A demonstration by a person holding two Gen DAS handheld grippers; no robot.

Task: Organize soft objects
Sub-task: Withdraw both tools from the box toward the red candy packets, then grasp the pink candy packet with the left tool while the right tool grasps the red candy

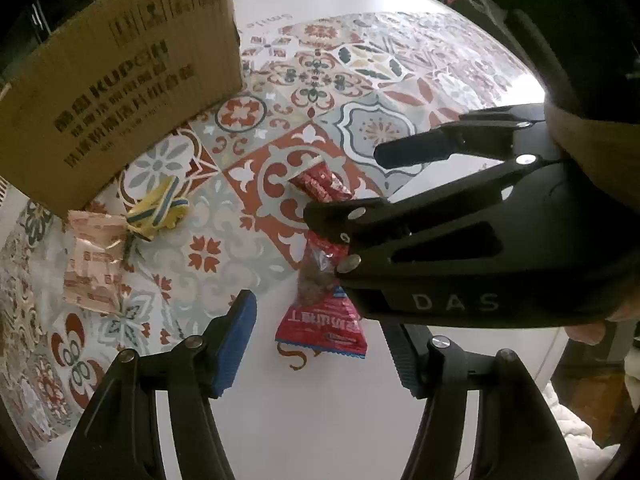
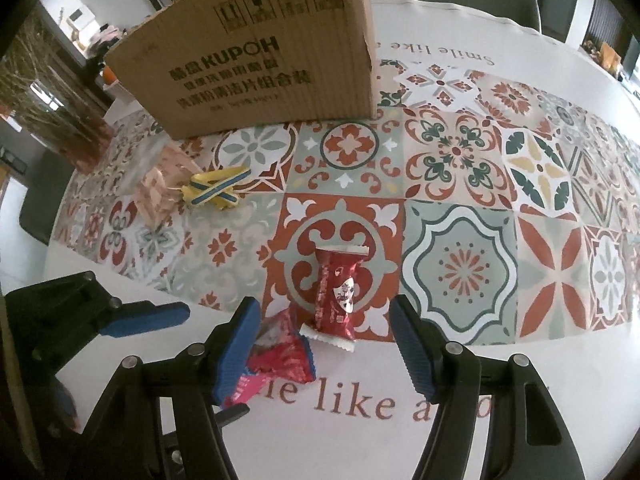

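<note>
nothing looked sorted yet: four soft packets lay on the table [image 2: 460,380] outside the cardboard box [image 2: 256,64], whose inside was hidden. counted: one dark red packet [image 2: 338,296], one bright red packet [image 2: 280,356], one yellow-blue wrapper [image 2: 216,190], one pink pouch [image 2: 156,196]. left tongs [image 1: 326,344] and right tongs [image 2: 324,344] both stood spread, pinching nothing, above the red pair.

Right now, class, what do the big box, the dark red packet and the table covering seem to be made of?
Box: brown corrugated cardboard, matt; ribbed face, printed black marks.
Dark red packet: probably plastic film, glossy; crimped, zigzag-cut white ends and highlights.
Table covering: likely vinyl or oilcloth, smooth with a slight sheen; printed tile pattern and lettering.
</note>
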